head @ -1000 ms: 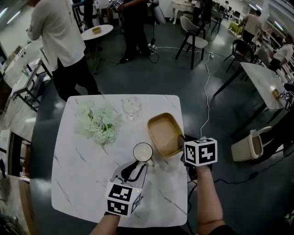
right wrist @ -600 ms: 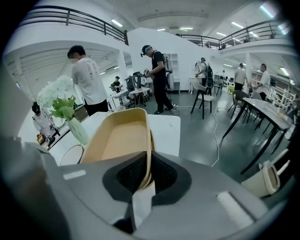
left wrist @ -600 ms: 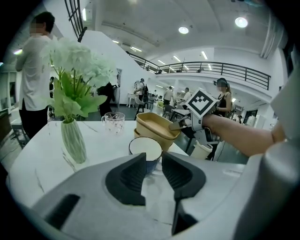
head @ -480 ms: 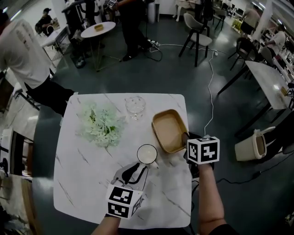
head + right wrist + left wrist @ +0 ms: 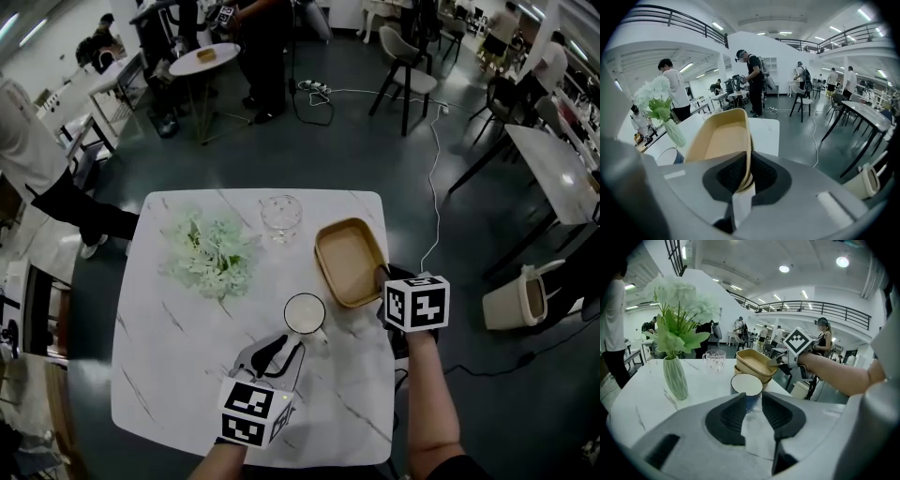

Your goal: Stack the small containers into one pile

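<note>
Tabletop (image 5: 169, 375) is square with rounded corners, white, with thin grey marble veining.

Container (image 5: 349, 261) is a tan oblong tub with rounded corners, a smooth matte inside and a thin rolled rim. It sits at the table's right edge. The right gripper (image 5: 382, 278) is clamped on its near end wall. The right gripper view shows the ribbed black pads (image 5: 736, 174) pressed on both faces of that wall.

The head view shows one tan tub. The left gripper view shows a second one, the lower container (image 5: 738, 371), of the same shape, nested under the held one (image 5: 752, 361), which sits tilted in it.

Cup (image 5: 304, 313) is round, with a white inside. Only the left gripper view shows its dark blue outer wall (image 5: 746, 384). It stands just left of the tubs.

The left gripper (image 5: 281, 345) has its jaws apart and grips nothing. In its own view (image 5: 753, 401) the cup stands just beyond the tips, in line with the gap.

Glass (image 5: 279, 217) is clear with a faceted wall. It stands at the far edge, beside the tubs.

Flowers (image 5: 211, 251) appear from above as a pale green-white cluster. The vase (image 5: 675, 377), pale green, ribbed and tapered, shows only in the gripper views.
</note>
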A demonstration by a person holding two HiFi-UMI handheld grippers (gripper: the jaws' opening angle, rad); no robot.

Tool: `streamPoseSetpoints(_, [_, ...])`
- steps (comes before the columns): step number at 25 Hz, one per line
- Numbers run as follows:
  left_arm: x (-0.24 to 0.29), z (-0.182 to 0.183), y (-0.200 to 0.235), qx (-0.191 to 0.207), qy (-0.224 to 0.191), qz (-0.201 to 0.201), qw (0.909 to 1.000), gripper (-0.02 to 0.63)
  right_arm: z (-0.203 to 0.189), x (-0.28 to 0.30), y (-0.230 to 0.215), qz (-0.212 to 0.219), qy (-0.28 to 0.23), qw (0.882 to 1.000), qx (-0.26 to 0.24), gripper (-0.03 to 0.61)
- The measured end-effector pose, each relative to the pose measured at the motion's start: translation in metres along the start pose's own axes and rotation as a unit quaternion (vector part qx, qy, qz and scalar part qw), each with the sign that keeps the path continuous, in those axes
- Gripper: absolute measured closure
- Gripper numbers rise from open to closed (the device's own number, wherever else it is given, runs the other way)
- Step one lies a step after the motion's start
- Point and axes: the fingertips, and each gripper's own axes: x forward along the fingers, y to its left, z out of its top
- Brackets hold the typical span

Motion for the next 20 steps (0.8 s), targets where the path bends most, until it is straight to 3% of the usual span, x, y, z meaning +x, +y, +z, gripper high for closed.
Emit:
streamPoseSetpoints(4, [-0.001,0.000,0.001,0.001,0.000,0.004,1.0000,0.498,-0.003,0.001,0.003,-0.008,0.006,1.000,-0.015,0.541])
streamPoseSetpoints(13, [-0.003,0.006,0.001,0.003,-0.021,0.006,0.9998,0.491,0.008,-0.025,-0.004,-0.043,-0.071,0.996,0.017,0.462])
streamPoseSetpoints(17, [-0.007,0.013,-0.001,0.009,-0.038,0.003,0.9992,0.491,0.007,-0.046,0.000,-0.059,-0.095,0.994,0.014,0.475])
streamPoseSetpoints(20, [-0.012,0.019,-0.003,0.004,-0.061,-0.010,0.9981,0.514,0.005,-0.061,0.010,-0.058,-0.108,0.992,0.003,0.557])
